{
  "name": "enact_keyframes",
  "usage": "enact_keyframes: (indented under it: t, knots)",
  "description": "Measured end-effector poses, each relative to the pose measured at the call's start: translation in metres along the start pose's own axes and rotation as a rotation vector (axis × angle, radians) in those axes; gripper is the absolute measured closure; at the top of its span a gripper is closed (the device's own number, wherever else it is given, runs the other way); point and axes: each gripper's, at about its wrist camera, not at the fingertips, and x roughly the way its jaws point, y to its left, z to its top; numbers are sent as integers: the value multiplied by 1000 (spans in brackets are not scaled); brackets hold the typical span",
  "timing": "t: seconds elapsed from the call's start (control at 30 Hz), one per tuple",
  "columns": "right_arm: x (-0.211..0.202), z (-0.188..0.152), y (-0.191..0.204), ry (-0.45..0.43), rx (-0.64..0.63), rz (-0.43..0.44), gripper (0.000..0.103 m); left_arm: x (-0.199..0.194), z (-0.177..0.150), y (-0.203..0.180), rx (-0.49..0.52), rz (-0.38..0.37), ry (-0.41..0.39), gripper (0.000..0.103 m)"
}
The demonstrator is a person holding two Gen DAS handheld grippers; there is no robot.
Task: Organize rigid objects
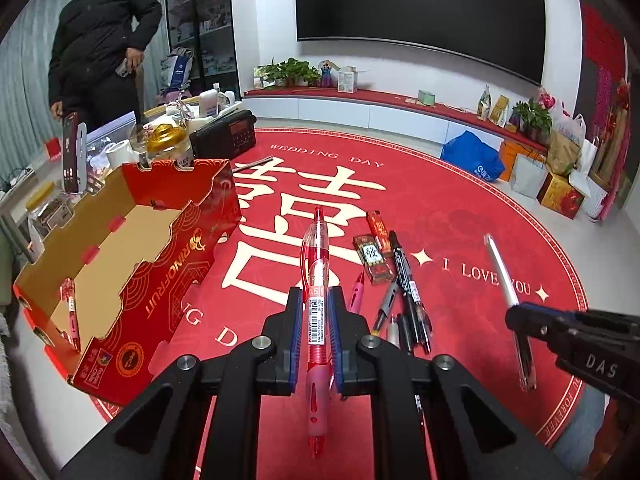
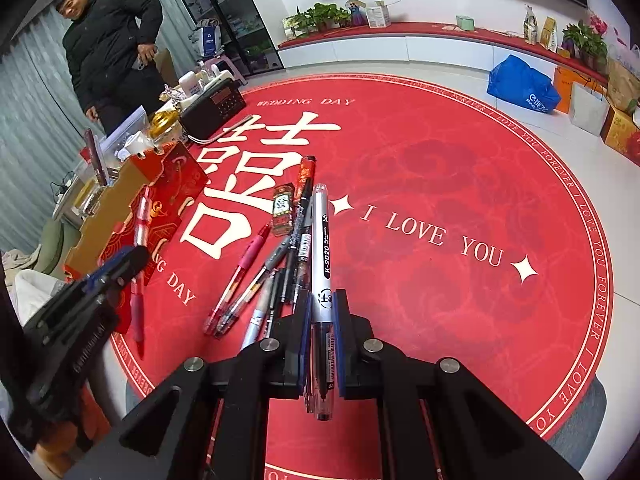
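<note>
left claw (image 1: 316,300) clamped on red gel pen (image 1: 316,264) marked "0.5", right claw (image 2: 323,304) gripping white "K-2020" pen (image 2: 321,256), both above red "I LOVE YOU" mat (image 2: 440,184), "RINOFRUIT" box (image 1: 160,264) left, one pen inside

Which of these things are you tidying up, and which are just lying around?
For the job:
red gel pen held in the left gripper
white pen held in the right gripper
loose pens
red cardboard box

Just lying about:
black radio
blue bag
potted plants
</note>
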Motion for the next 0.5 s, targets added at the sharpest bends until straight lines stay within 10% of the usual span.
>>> enact_keyframes:
  t: [0.5]
  knots:
    - [-6, 6, 28, -25, -38, 14, 92, -18, 4, 21, -39, 64, -51, 89]
